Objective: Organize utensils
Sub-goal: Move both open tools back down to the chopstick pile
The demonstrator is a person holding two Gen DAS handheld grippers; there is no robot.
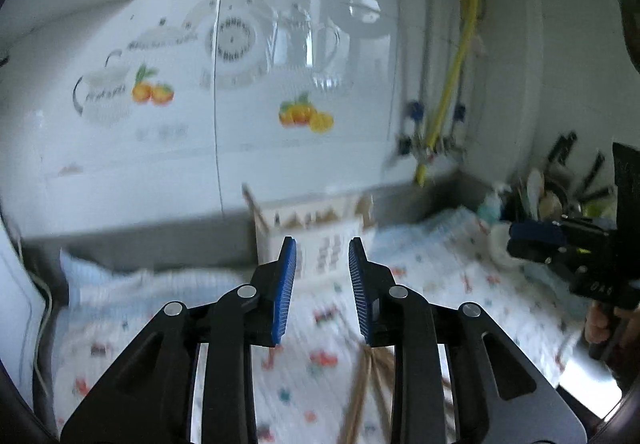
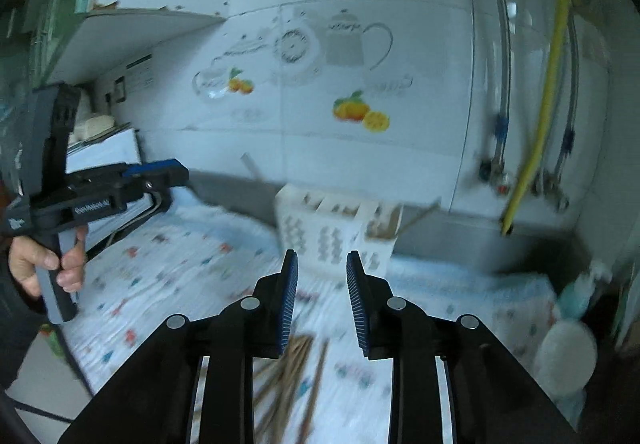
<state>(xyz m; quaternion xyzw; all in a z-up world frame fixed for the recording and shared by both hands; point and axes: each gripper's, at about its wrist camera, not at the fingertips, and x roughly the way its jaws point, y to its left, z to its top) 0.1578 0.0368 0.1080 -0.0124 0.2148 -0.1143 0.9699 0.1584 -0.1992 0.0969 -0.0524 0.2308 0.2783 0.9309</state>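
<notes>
Both the left gripper [image 1: 322,256] and the right gripper [image 2: 322,268] are held slightly parted with nothing between the jaws — apparently readied for a pick. The chopsticks [image 2: 292,376] lie loose on the cloth-covered worktop [image 2: 192,260] just below the jaws, while the white utensil holder [image 2: 336,228] stands ahead by the wall — presumably where they belong.

The patterned cloth [image 2: 192,264] on the desk lies bare on its left half — room to pass there. Loose chopsticks [image 2: 292,376] lie in the near middle, the white holder [image 2: 332,232] stands at the back wall, and bottles (blurred) [image 2: 576,296] crowd the right corner.
</notes>
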